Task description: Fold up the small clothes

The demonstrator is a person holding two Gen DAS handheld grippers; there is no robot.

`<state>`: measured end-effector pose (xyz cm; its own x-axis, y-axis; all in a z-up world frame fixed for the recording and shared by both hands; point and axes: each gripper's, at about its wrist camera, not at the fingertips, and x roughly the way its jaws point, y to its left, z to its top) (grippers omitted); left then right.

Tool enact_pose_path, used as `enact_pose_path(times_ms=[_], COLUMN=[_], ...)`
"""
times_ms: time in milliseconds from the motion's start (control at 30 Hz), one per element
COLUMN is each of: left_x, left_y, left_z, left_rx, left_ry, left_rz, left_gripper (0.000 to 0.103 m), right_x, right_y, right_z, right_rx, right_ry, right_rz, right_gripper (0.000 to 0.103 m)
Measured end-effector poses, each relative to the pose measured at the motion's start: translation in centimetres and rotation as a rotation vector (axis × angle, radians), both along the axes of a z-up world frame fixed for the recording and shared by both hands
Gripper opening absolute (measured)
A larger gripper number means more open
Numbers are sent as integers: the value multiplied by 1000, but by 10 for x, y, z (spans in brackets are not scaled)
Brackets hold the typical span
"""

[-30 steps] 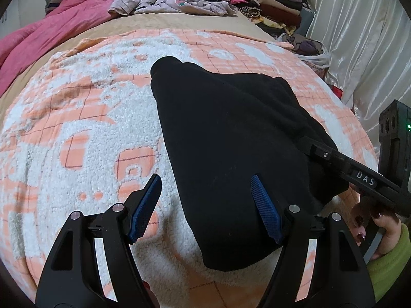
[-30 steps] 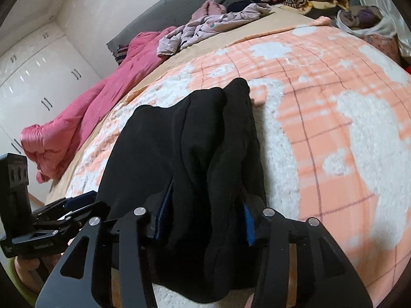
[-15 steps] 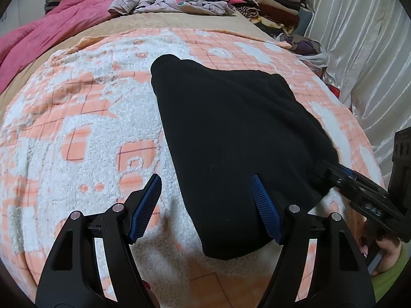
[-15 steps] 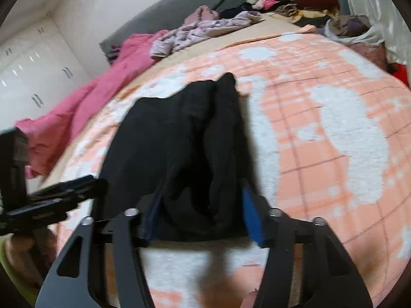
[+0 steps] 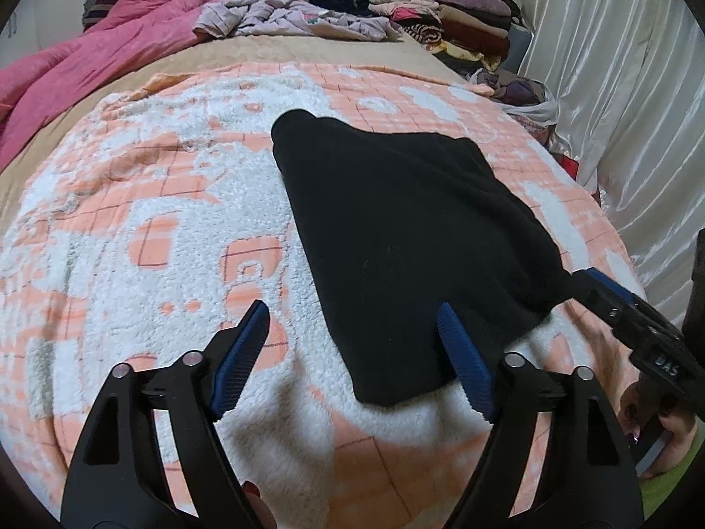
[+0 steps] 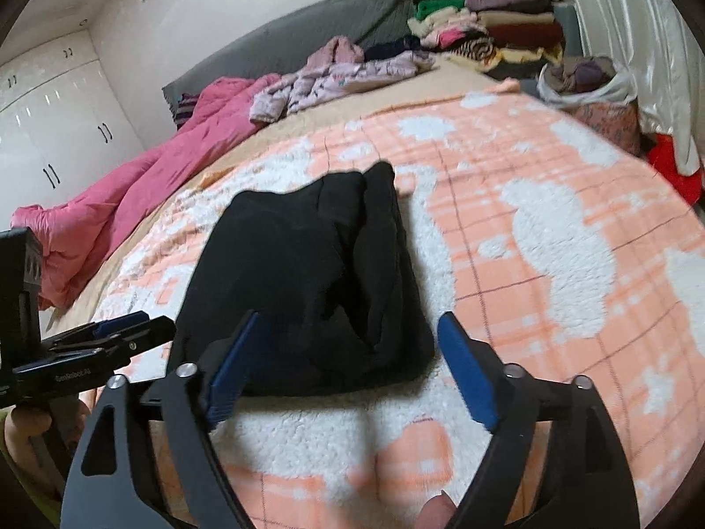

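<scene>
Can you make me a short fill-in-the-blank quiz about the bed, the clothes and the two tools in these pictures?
1. The folded garment lying on the peach and white blanket is ____ in colour.
2. The right tool has its jaws ____, with nothing between them.
3. The crumpled comforter along the far side of the bed is ____.
4. The left tool is ____ too, gripping nothing.

Missing words: black; open; pink; open

White letters reading "DAS" stand on the black body of the right tool [image 5: 608, 284], seen at the right edge of the left wrist view. Small pale lettering runs along the side of the left tool [image 6: 128, 328] in the right wrist view, too blurred to read.
</scene>
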<state>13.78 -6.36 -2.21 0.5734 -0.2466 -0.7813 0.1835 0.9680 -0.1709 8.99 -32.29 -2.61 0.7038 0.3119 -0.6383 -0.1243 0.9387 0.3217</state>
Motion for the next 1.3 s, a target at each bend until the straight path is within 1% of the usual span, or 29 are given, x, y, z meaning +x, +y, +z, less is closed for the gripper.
enact_pose_path(times_ms=[33,67,133,200,400,833,1033,1300], left_x=[-2,-6,-11,-18,-39,-76,-92,-107], left_y=[1,3,5,8,16,37,48,58], left_z=[2,6,11,17,29,40,38,25], left_rx=[0,-1,1,4,18,20,16,18], left_ry=[-6,-17,-34,-48,-94,-149,-168,-152], left_rz=[3,4,8,10,15,49,68,87], left_gripper=[76,81,84,93,93,93,93,93], right_x=[-3,-6,-14,-21,-43,-86,-99,-110], right_y=[0,0,0,1,10,26,30,32], right_z=[4,7,13,18,29,48,47,36], right_rx=[-8,-13,-21,-26,-60,-146,-179,-189], right_ry=[-11,-21,-51,-68,-123,-216,-236,-225], right_rz=[-5,-11,-17,-16,-16,-22,-22,-35], right_gripper=[92,93,95,96,98,98,98,98])
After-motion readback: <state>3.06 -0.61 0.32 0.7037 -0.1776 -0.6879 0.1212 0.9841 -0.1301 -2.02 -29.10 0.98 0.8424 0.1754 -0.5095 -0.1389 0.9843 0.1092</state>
